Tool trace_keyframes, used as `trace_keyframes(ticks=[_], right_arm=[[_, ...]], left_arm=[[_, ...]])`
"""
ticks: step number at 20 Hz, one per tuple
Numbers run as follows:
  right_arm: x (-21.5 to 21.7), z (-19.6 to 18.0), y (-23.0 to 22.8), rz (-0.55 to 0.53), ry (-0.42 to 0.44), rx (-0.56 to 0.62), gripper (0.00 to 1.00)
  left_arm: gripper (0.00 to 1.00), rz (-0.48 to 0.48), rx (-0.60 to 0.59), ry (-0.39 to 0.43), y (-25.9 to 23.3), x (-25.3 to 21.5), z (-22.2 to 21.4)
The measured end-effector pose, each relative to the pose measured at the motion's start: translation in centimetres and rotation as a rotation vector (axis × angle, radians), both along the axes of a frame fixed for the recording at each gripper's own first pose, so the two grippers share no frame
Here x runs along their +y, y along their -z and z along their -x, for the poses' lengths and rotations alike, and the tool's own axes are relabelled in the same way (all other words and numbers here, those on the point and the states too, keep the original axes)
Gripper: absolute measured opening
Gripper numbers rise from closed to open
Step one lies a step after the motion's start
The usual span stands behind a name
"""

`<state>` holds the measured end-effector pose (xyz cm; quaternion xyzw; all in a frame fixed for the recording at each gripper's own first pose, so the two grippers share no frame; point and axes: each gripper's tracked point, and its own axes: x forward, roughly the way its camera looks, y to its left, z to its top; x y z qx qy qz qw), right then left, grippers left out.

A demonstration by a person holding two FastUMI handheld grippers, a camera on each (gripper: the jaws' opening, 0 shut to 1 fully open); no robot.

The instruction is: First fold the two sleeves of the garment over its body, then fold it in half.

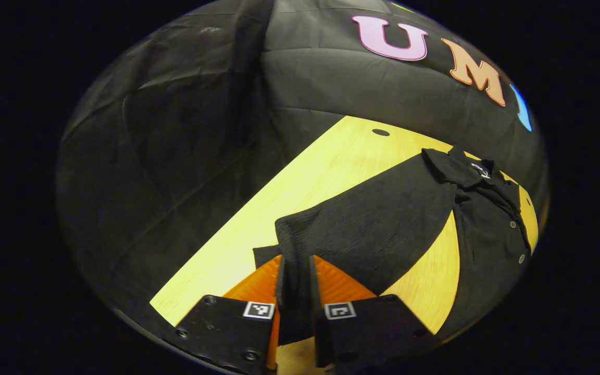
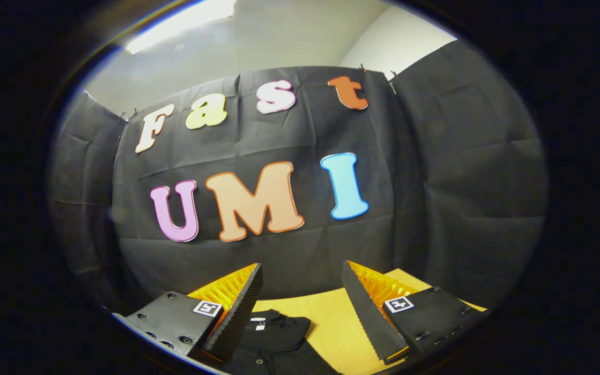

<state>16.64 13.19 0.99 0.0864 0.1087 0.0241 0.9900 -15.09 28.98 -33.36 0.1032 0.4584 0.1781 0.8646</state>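
Meanwhile, the left gripper (image 1: 296, 284) is nearly closed, both fingers pinching a sleeve (image 1: 362, 229) of the black shirt (image 1: 487, 229) spread on the yellow desk (image 1: 300, 192). The right gripper (image 2: 302, 297) hangs wide open, holding nothing, above the shirt's collar (image 2: 274, 325), whose small white label is unreadable.

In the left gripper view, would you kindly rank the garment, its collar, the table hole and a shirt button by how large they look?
1. Garment, largest.
2. Collar.
3. Table hole.
4. Button, smallest, though it is close to the hole in apparent size, and fisheye distortion near the edge makes that pair unsure.
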Motion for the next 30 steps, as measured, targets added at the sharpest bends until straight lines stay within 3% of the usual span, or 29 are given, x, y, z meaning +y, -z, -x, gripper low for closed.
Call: trace_keyframes(ticks=[2,3,6,9,10,14,15,20,26,30], right_arm=[[-2.1,0.5,-2.0,0.027,0.036,-0.047,0.97],[-3.2,0.8,-2.6,0.051,0.055,-0.064,0.92],[-7.4,2.0,-4.3,0.139,0.11,-0.096,0.96],[-11.2,3.4,-4.9,0.171,0.144,-0.099,0.93],[-12.8,3.7,-4.5,0.18,0.153,-0.09,0.97],[-17.7,4.9,-3.3,0.232,0.162,-0.056,0.96],[-18.8,5.2,-3.1,0.233,0.163,-0.051,0.93],[-24.8,7.3,-0.5,0.221,0.181,0.01,0.97],[-32.0,10.5,-0.2,0.301,0.242,0.064,0.97],[-35.2,11.9,0.5,0.301,0.275,0.097,0.97]], left_arm=[[0.06,0.005,0.009,-0.026,0.1,-0.4,0.2],[0.04,0.005,0.019,-0.034,0.1,-0.4,0.3],[0.0,0.006,0.028,-0.074,-0.4,-0.9,0.5],[0.0,0.045,-0.058,-0.105,-2.3,-3.8,-2.0],[0.0,0.061,-0.095,-0.096,-3.0,-5.3,-3.4],[0.0,0.121,-0.201,0.01,-4.5,-12.0,-10.6],[0.0,0.151,-0.228,0.043,-4.6,-14.6,-12.9],[0.0,0.24,-0.257,0.24,-2.0,-28.5,-20.8],[0.0,0.247,-0.135,0.471,5.9,-44.3,-24.2],[0.0,0.28,-0.01,0.53,12.2,-50.8,-21.9]])
